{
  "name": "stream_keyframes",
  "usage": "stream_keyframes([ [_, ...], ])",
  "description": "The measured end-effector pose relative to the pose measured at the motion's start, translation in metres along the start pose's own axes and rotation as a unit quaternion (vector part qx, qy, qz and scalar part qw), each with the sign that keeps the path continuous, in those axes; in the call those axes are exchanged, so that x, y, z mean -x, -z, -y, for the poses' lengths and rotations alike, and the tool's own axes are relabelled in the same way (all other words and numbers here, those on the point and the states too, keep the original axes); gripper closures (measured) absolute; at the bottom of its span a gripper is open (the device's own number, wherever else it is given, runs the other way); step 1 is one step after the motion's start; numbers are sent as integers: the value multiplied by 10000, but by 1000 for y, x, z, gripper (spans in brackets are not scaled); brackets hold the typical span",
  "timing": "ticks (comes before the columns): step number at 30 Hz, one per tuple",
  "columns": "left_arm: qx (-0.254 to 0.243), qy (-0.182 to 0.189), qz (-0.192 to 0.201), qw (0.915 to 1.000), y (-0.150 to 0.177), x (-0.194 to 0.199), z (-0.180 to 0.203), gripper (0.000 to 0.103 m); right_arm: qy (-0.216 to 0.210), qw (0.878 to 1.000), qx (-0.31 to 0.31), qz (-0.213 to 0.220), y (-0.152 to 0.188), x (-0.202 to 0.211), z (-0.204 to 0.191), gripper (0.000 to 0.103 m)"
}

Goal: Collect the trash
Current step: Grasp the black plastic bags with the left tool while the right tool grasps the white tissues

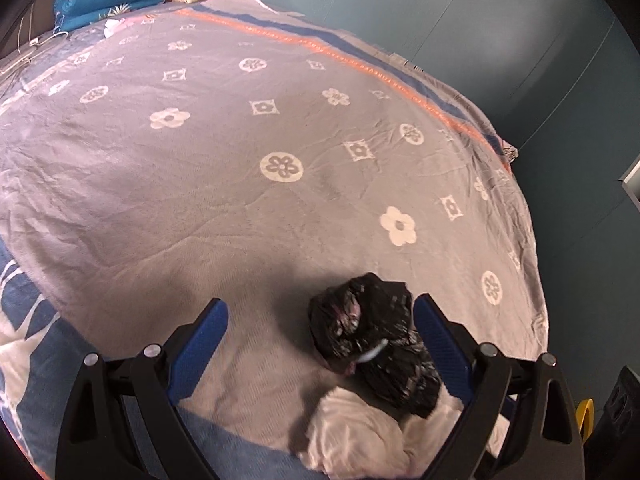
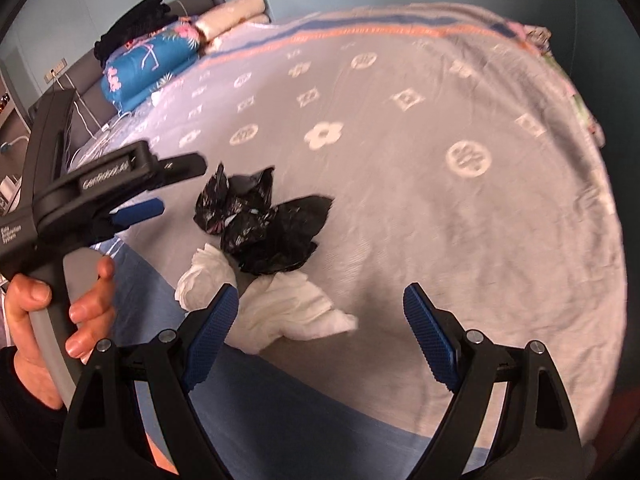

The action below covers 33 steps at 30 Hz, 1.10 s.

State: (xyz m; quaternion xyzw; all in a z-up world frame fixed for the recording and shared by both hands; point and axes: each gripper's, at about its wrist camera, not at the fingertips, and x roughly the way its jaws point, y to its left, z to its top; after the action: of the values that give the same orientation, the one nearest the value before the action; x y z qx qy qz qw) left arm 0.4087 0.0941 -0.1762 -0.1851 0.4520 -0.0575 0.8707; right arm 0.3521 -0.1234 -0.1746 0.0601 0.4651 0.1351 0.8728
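Grey flower-patterned bedspread (image 1: 224, 208) covers the bed and carries the trash near its close edge. Crumpled black plastic bag (image 2: 264, 224) lies on the cover, touching white tissue paper (image 2: 288, 312) just in front of it. Left gripper (image 1: 320, 344) hangs above with jaws spread wide; the bag sits between the fingers beside the right-hand pad, ungripped. Right gripper (image 2: 320, 328) is likewise spread wide, empty, over the tissue. A hand (image 2: 60, 312) holds the left gripper's handle. Folded blue floral quilt (image 2: 148, 64) and cream pillows (image 2: 232, 14) lie well apart at the headboard.
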Motion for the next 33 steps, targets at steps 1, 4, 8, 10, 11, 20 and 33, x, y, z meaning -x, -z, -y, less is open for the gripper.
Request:
stream_keyframes([
  [1,7,4,-27,10000,-1,-3,-1,13,-5,10000,43,-11,1,-3,-3,22],
  [4,44,67,-152,9999,-3,-16,-4,13,21,9997,252,-67,3,-16,-15,22],
  [8,-28,212,-268,9994,0,-28,0,17,-29,9992,277,-296,5,-33,-19,25],
  [10,-168,232,-371,9989,2,-35,5,29,2,9990,309,-314,5,-38,-21,28],
  [11,-230,225,-408,9986,3,-38,6,35,17,9990,313,-310,6,-38,-22,29],
  [20,-322,256,-338,9986,4,-38,14,73,20,9983,467,-359,6,-44,-33,73],
  [33,-267,405,-104,9988,-6,-10,14,90,-142,9994,197,-266,3,-9,-24,84],
])
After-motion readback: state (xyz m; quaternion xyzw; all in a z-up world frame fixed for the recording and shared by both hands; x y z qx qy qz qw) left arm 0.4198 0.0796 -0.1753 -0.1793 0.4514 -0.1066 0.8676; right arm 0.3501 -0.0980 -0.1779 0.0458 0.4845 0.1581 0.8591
